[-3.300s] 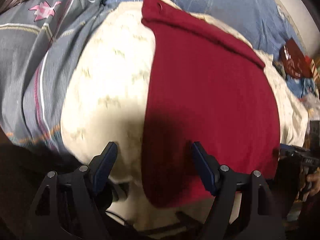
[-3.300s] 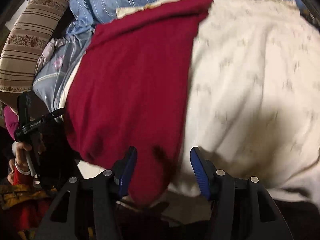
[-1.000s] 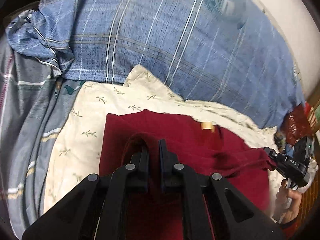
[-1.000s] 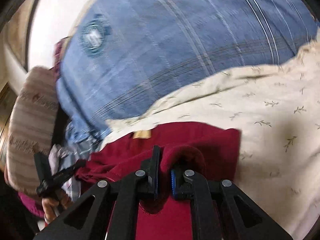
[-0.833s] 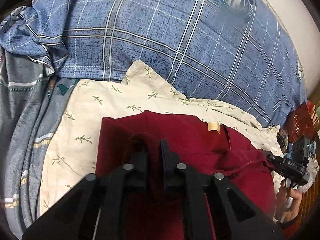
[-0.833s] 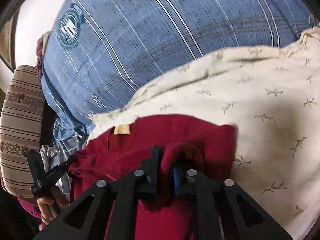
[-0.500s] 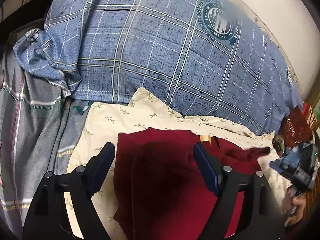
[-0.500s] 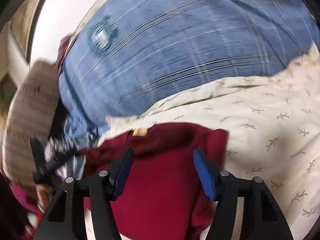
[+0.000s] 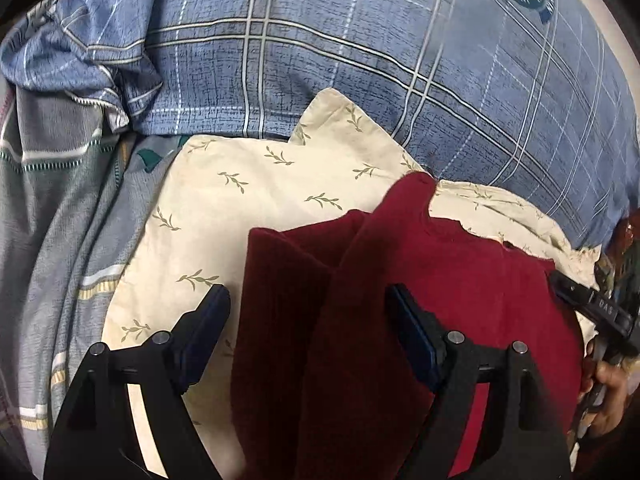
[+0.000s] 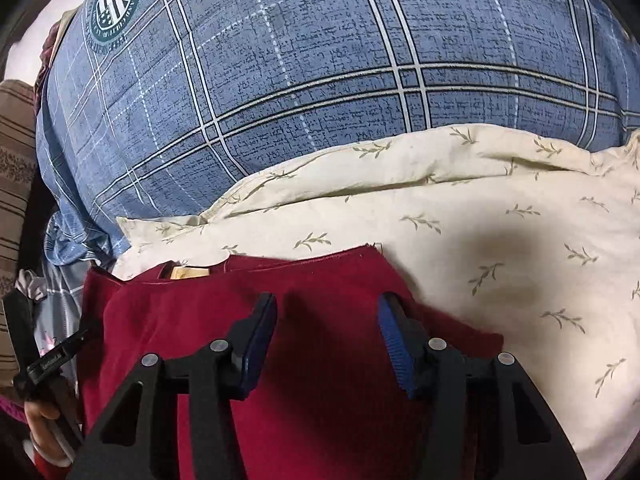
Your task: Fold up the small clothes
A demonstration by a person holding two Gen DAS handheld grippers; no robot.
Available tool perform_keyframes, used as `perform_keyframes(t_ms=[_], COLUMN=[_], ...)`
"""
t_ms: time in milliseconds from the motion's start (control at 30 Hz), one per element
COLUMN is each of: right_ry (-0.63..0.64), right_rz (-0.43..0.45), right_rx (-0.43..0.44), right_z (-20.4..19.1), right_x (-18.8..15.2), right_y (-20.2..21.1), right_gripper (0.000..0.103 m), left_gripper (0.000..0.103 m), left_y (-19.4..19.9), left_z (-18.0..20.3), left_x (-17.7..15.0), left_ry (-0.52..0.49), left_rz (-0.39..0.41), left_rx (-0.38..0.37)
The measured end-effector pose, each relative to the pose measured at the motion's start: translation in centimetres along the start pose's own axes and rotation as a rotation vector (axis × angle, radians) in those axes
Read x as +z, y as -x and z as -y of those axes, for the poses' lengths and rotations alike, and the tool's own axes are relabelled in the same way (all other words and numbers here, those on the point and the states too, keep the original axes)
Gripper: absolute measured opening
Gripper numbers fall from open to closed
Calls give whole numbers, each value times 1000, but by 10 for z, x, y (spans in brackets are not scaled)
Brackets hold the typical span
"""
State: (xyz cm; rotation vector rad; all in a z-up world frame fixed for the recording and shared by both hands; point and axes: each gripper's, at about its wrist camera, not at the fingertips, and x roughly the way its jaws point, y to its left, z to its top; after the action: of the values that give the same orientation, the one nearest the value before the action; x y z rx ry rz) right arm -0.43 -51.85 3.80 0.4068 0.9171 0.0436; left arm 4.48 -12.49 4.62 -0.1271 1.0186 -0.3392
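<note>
A dark red garment (image 9: 460, 280) lies folded over on a cream leaf-print pillow (image 9: 248, 196). Its near fold stands up in a ridge between my left fingers. My left gripper (image 9: 308, 308) is open over that fold and holds nothing. In the right wrist view the garment (image 10: 328, 380) lies flat, with a tan neck label (image 10: 190, 272) at its far edge. My right gripper (image 10: 326, 316) is open just above the cloth and is empty. The cream pillow (image 10: 500, 220) stretches to the right.
A large blue plaid pillow (image 9: 380, 60) with a round crest lies behind the cream one, also in the right wrist view (image 10: 320, 60). Grey striped bedding (image 9: 52, 208) is at the left. A brown striped cushion (image 10: 14, 152) stands at the far left of the right view.
Both grippers were shut on the red garment's edge a second ago; both have opened and let it go. The folded-over cloth now rests on the pillow.
</note>
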Motion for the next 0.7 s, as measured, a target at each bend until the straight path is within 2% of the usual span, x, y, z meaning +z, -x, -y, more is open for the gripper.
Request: perform_keyframes(t_ms=[133,300,367,433,533,633,700], right_ry=[12,74,81,109,100,103,139], right_rz=[54,74,44,-11,-9,54,65], right_rx=[19,8,-47,-103,-119,-52,2], right_z=[-5,-8,-3,-4,-6,-24,-49], right_x=[-15,-57,-72,-81,-81,-73,-68], right_y=[43,93,91,72,76,101,104], right_gripper=[54,56,55,53,54,56,56], left_gripper=[81,81,81,81,81,81,81], left_y=[22,61,73,81,84,81,79], left_z=[0,-3,-5,-5,-6,-8,-8], left_x=[-7,-29,-41,-53,-70,-82,-87], left_ry=[-29,-56,-54,-55,-45,-34,-37], left_rz=[28,69,81,82,68,59,70], left_rx=[32,48,53,68,70,74,80])
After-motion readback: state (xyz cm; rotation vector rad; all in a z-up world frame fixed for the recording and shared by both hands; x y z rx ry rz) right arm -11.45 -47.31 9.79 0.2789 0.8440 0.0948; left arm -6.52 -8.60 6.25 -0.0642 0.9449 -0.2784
